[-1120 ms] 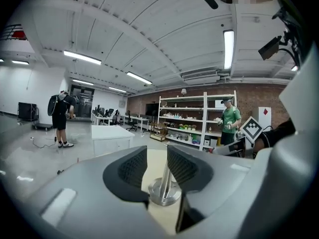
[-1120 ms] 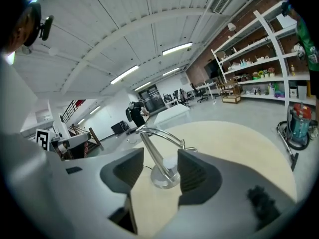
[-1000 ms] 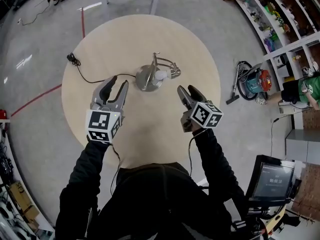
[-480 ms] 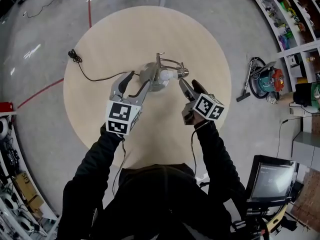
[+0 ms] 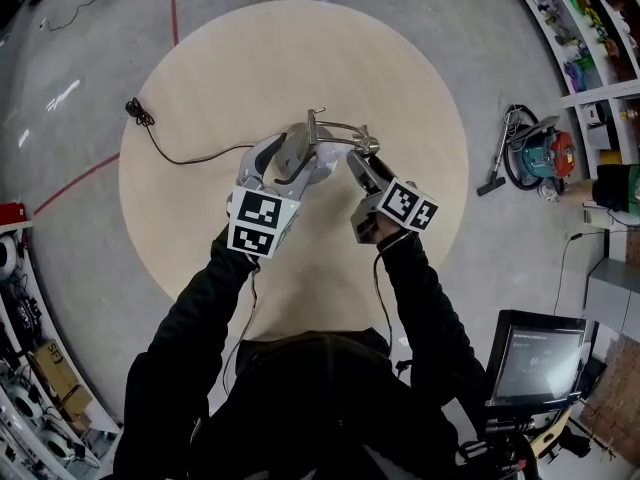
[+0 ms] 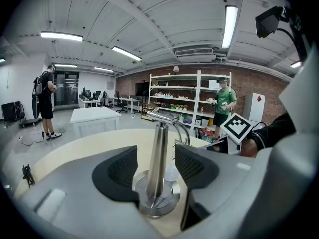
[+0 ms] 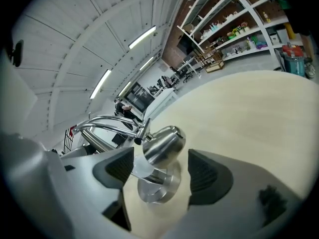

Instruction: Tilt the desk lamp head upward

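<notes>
Ok so, working left to right. The left gripper sits low over the round bench with its fingers spread wide, one on each side of the lamp post. The post stands straight up between them from the chrome base, and I can see a gap on both sides, so nothing is pinched there yet.

The desk lamp is roughly mid-bench, and its curved arm arcs off the top of the post towards my right side.

The right gripper is the one that matters here. The lamp head hangs right between its fingers, which are also spread wide and not pressing on it. It sits a bit closer to the left-hand finger in that view than to the other one. The head's long axis runs on a slant: hinge end up by the arm, bulb end drooping down towards the base.

So my read is that the right side is clearly nearer the head and lined up across its width. It should close there and swing the bulb end up, while the left one clamps the post so the base doesn't skate.
</notes>
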`<state>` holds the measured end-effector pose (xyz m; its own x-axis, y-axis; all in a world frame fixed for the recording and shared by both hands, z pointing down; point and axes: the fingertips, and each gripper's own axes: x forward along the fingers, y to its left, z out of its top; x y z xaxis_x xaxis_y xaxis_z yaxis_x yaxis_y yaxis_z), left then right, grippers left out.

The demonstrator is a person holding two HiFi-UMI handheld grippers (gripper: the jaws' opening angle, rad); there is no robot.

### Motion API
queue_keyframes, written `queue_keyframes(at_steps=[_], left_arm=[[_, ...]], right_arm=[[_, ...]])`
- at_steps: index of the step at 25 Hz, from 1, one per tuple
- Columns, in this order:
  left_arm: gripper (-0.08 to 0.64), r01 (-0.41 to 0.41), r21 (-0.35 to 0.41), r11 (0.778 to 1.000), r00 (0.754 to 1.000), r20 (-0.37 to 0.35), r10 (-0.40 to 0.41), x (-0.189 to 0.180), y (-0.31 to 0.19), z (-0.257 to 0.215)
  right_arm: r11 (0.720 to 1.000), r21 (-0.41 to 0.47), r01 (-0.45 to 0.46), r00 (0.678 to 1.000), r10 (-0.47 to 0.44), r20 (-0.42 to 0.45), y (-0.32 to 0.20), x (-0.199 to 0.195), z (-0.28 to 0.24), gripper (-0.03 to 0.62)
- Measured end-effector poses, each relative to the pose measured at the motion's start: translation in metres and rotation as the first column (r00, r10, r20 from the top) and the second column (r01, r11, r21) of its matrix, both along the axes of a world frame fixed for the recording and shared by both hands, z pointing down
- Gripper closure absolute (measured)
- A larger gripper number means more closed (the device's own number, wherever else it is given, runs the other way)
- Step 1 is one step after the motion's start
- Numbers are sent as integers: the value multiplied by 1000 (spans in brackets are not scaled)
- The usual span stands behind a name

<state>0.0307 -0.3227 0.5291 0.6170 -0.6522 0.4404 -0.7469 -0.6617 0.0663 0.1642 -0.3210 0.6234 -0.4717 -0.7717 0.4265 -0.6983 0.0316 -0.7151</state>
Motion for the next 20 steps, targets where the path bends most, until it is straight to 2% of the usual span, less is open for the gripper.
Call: queue_keyframes(at_steps=[5,11,16,20], left_arm=[[328,0,-2,1000,1000,11,0,15,-18,22],[354,-4,-16,1000,1000,11,4,21,-21,32],[372,12,-31,999,1000,-9,-12,21,-19,27],[429,25,-19,1000,999,33,-24,15,-11,16]], right_arm=[[1000,-11,-27,998,28,52,-19,5,22,261],[999,-12,-41,995,41,96,-26,2,27,261],[998,5,-56,985,54,166,-25,-6,19,261],[999,12,-53,979,49,195,-17,-15,7,263]])
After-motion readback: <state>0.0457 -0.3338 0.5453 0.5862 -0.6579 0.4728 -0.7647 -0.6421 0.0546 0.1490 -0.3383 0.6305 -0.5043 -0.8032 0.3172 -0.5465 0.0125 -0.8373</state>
